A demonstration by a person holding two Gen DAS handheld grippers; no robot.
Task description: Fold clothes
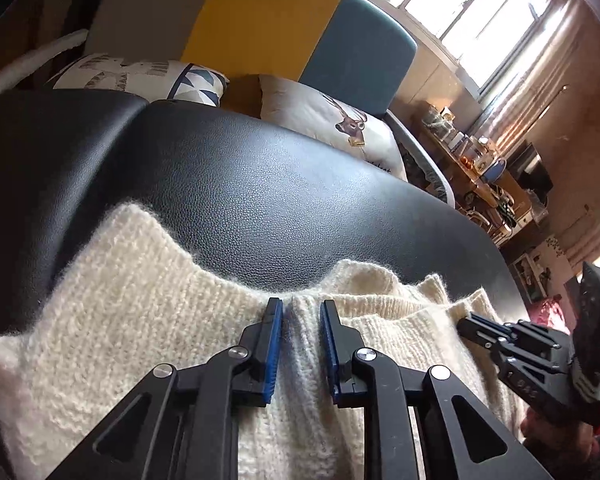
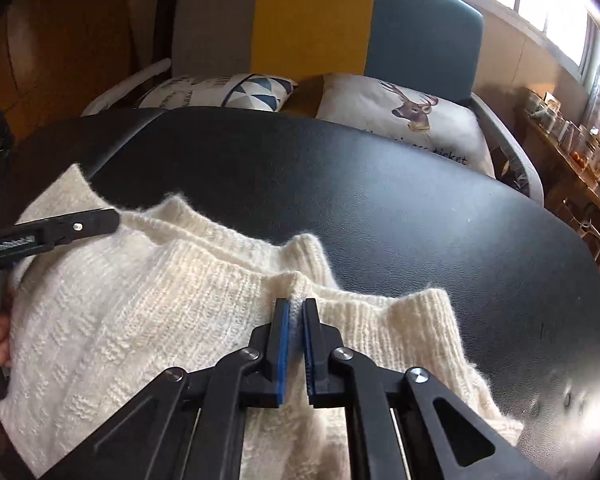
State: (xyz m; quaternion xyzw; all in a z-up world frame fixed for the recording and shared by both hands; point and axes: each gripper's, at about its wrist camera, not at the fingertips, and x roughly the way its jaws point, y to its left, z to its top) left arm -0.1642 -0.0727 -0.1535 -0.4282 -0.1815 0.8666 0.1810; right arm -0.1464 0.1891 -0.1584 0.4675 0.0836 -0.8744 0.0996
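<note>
A cream knitted sweater [image 1: 140, 300] [image 2: 140, 300] lies bunched on a black leather-like padded surface [image 1: 260, 184] [image 2: 380, 184]. In the left wrist view my left gripper [image 1: 300, 308] holds a raised ridge of knit near the sweater's far edge between its blue pads. My right gripper [image 2: 296, 306] is pinched tight on a small fold of the ribbed edge in its own view. Each gripper shows in the other's view: the right gripper [image 1: 466, 322] lies low on the sweater's right side, and the left gripper [image 2: 114, 216] sits at its far left edge.
Behind the black surface stands a sofa with a grey, yellow and teal back [image 2: 312, 20], holding a deer-print cushion [image 1: 340, 128] [image 2: 412, 120] and a geometric cushion [image 2: 236, 92]. A cluttered wooden side table [image 1: 472, 160] stands right, under a bright window. Bare black surface stretches beyond the sweater.
</note>
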